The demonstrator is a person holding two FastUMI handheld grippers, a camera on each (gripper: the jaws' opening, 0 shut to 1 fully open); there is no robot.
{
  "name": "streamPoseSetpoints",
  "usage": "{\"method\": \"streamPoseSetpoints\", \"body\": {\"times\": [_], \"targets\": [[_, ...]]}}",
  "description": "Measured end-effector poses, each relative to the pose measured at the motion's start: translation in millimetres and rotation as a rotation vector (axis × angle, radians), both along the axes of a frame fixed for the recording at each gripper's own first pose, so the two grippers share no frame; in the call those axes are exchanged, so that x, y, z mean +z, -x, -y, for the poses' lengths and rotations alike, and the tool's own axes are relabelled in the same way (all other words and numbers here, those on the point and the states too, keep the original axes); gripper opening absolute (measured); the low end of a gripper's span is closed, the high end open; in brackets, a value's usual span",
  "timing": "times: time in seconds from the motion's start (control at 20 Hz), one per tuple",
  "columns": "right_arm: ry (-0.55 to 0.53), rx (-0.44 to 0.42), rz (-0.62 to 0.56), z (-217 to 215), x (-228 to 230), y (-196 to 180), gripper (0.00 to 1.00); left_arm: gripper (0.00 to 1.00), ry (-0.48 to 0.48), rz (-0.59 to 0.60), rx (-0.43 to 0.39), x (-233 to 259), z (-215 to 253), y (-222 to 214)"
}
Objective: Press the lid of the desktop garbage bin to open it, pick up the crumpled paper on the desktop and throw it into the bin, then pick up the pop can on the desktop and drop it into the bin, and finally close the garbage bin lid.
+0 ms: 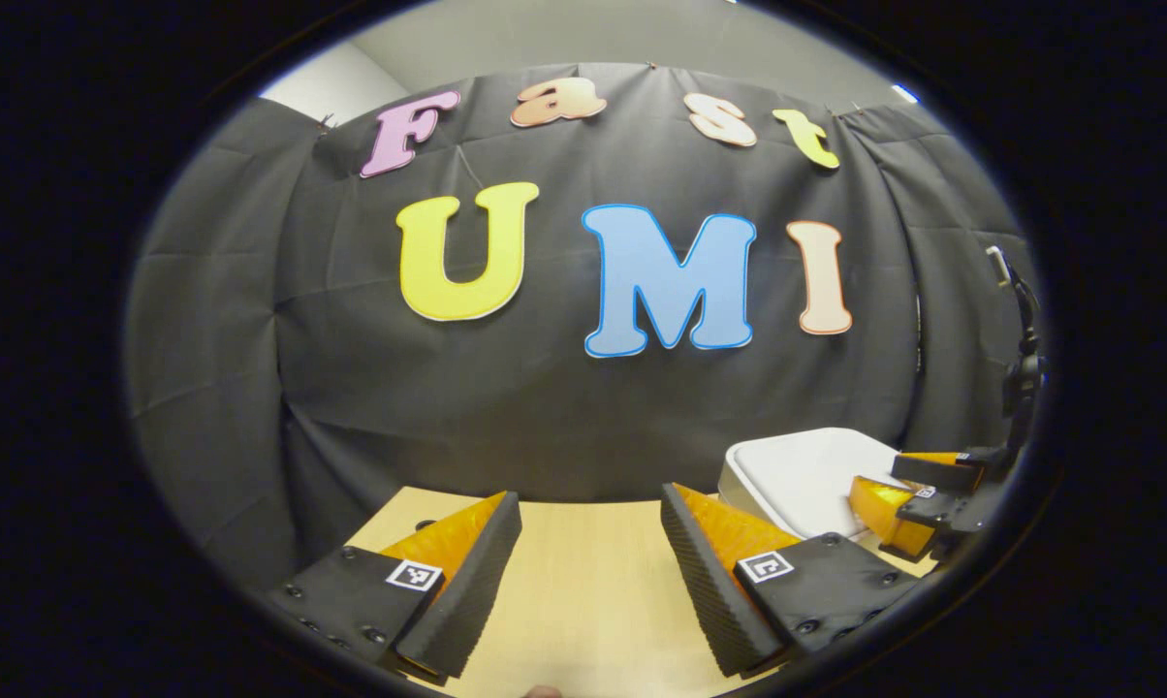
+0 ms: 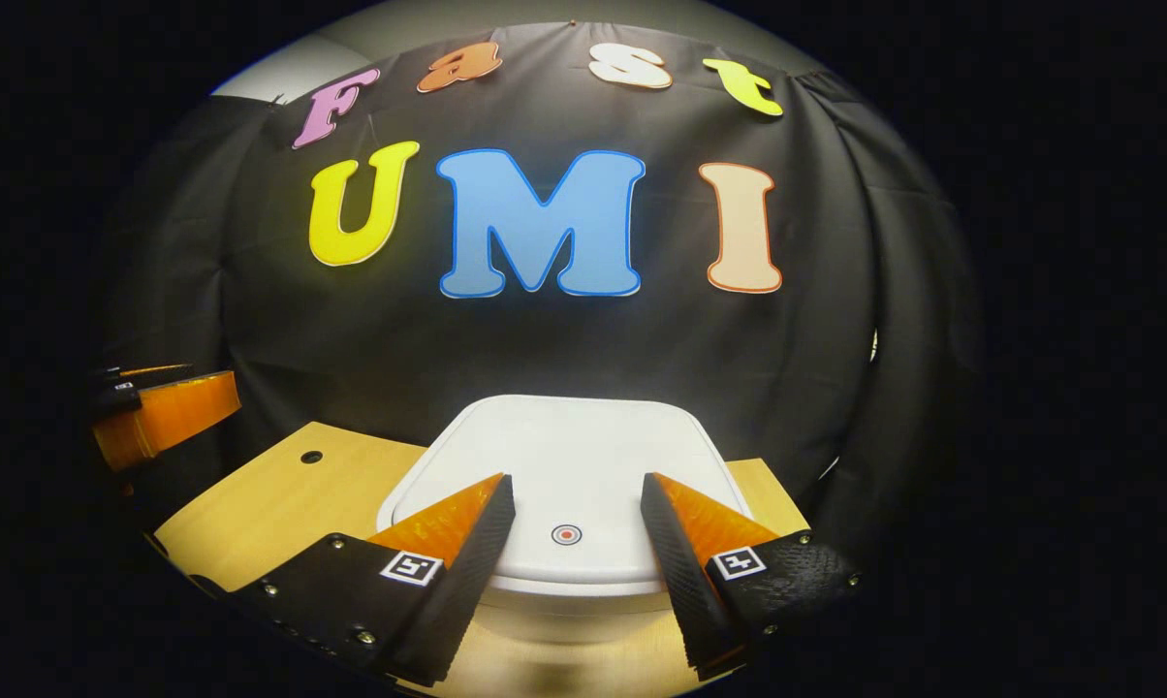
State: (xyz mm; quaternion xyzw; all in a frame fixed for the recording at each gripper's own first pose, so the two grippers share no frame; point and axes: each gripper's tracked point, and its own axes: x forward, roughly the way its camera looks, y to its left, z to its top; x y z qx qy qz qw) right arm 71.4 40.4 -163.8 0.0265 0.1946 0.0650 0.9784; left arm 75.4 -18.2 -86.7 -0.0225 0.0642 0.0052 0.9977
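Observation:
The white garbage bin [image 2: 564, 456] stands on the wooden table with its lid down; a small red ring mark [image 2: 566, 534] sits near the lid's front edge. My right gripper [image 2: 576, 509] hovers open just above the lid's front, its fingers either side of the mark. In the left gripper view the bin [image 1: 797, 475] is at the right, with the right gripper [image 1: 908, 490] over it. My left gripper [image 1: 591, 528] is open over bare table, holding nothing. In the right gripper view the left gripper [image 2: 157, 407] shows at the far left.
The wooden table [image 1: 583, 572] runs back to the black cloth wall. A small round hole [image 2: 311, 457] is in the tabletop left of the bin. The table's right corner [image 2: 768, 485] ends just beyond the bin.

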Motion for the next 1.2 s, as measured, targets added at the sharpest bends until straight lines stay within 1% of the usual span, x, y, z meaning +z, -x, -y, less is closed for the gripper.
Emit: {"method": "streamPoseSetpoints", "body": {"times": [0.1,0.15,0.2,0.4,0.45,0.5,0.55,0.6,0.7,0.75,0.8,0.85,0.9,0.95,1.0,1.05,1.1,1.2], "targets": [[-0.015,-0.009,0.007,-0.2,-2.7,0.0,0.86,0.99,-0.001,0.001,0.000,-0.6,-0.1,1.7],[-0.010,-0.008,0.004,-0.9,-3.0,1.0,0.87,0.95,0.000,0.000,0.000,-1.2,-0.3,2.3],[-0.007,-0.009,0.013,-0.5,-3.7,2.0,0.86,0.99,0.000,-0.002,0.001,-1.4,-0.6,2.7],[-0.020,-0.011,0.020,0.2,-0.7,0.3,0.86,0.99,-0.004,-0.001,0.006,-2.1,-4.5,4.7],[-0.026,-0.012,0.018,0.4,-0.2,0.7,0.86,0.95,-0.009,0.001,0.006,-0.5,-4.3,4.9],[-0.032,-0.016,0.019,0.4,0.9,0.8,0.86,0.95,-0.014,0.004,0.006,0.3,-3.9,5.5],[-0.034,-0.019,0.019,0.2,1.5,0.0,0.86,0.99,-0.016,0.007,0.005,1.4,-3.8,4.8],[-0.034,-0.023,0.018,0.3,1.0,0.5,0.86,0.99,-0.017,0.010,0.003,3.3,-2.6,4.2],[-0.033,-0.031,0.018,0.0,1.3,0.4,0.86,0.95,-0.019,0.016,-0.001,5.4,-0.1,3.4],[-0.034,-0.032,0.017,0.3,1.7,0.3,0.86,0.95,-0.021,0.020,-0.002,6.8,0.7,3.2],[-0.034,-0.032,0.017,-0.3,1.5,0.4,0.86,0.99,-0.022,0.023,-0.004,7.8,1.5,3.0],[-0.032,-0.032,0.019,-0.5,1.9,0.3,0.86,0.95,-0.022,0.025,-0.004,9.4,2.7,2.8],[-0.026,-0.030,0.021,-0.5,1.8,0.5,0.86,0.99,-0.023,0.028,-0.005,11.2,2.8,3.1],[-0.023,-0.029,0.022,0.0,1.9,0.1,0.86,0.99,-0.023,0.030,-0.006,12.8,3.5,3.0],[-0.024,-0.027,0.022,-0.2,1.7,0.9,0.85,0.95,-0.024,0.030,-0.006,11.7,3.9,3.8],[-0.027,-0.028,0.023,0.2,2.3,-0.1,0.85,0.95,-0.025,0.032,-0.007,12.5,4.3,4.2],[-0.030,-0.028,0.024,0.6,2.1,0.4,0.85,0.99,-0.027,0.033,-0.008,13.7,4.9,3.8],[-0.041,-0.024,0.021,0.4,2.9,0.3,0.85,0.99,-0.033,0.039,-0.007,16.9,4.9,4.8]]}}
